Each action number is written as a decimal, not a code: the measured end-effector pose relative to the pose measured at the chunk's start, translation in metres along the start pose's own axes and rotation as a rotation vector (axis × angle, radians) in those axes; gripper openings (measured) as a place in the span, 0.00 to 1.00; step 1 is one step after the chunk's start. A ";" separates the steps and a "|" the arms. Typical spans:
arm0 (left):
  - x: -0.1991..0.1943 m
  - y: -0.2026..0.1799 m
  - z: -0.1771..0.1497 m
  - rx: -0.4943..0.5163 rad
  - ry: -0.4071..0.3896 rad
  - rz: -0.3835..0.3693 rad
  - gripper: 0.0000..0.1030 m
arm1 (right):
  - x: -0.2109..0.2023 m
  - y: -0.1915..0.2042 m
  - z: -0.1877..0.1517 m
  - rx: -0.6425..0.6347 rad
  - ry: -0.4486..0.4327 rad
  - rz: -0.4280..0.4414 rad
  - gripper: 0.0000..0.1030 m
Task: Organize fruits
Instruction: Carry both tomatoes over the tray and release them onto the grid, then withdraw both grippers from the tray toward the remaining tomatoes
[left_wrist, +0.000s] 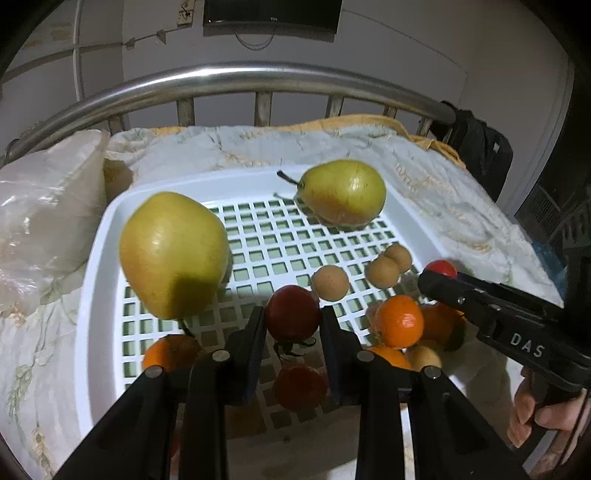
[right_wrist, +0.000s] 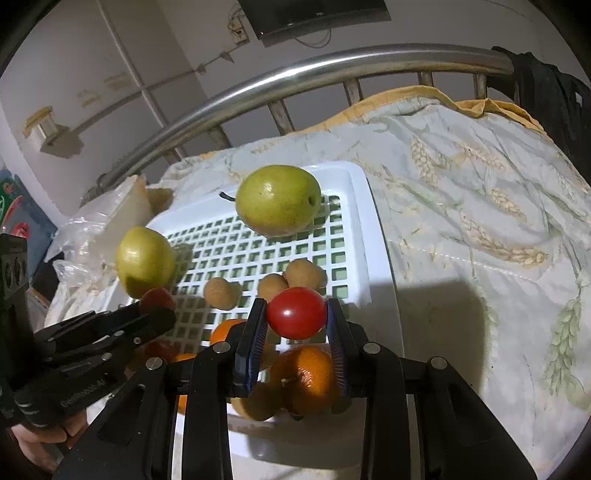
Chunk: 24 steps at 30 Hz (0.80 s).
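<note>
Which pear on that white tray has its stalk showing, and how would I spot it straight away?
Find the white slotted tray on the bedcover, then look to its far end, nearest the metal bed rail. The stalked pear lies there on its side, dark stalk pointing left. The other pear shows no stalk and sits on the tray's left side, nearer the grippers.

Red tomatoes (left_wrist: 293, 312) (right_wrist: 296, 313) clamped above white tray (left_wrist: 96, 295)

Both views are taken from just behind the fingers, angled steeply down and close over the tray (left_wrist: 96, 280) (right_wrist: 373, 236) on the bed (right_wrist: 480, 221). The tray, its fruit and the rail (left_wrist: 236, 79) (right_wrist: 295, 70) are shared; each gripper is seen in the other's view.
</note>
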<state>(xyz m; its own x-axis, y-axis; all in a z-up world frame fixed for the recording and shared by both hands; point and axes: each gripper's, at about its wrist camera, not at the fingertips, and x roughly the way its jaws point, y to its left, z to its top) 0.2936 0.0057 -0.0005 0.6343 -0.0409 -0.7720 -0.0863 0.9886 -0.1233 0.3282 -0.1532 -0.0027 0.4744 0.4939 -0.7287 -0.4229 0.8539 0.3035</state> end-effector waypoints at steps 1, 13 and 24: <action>0.004 -0.001 -0.001 0.003 0.008 0.004 0.31 | 0.002 0.001 0.000 -0.004 0.004 -0.004 0.30; 0.004 0.002 -0.001 -0.045 -0.001 -0.030 0.64 | -0.002 0.001 0.000 0.026 -0.003 0.038 0.64; -0.110 0.030 -0.009 -0.123 -0.293 -0.060 1.00 | -0.100 0.039 0.014 -0.053 -0.303 0.077 0.90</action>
<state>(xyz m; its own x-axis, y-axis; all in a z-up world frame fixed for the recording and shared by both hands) 0.2140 0.0387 0.0753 0.8339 -0.0375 -0.5506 -0.1226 0.9602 -0.2511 0.2758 -0.1671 0.0903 0.6446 0.5897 -0.4866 -0.5020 0.8065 0.3123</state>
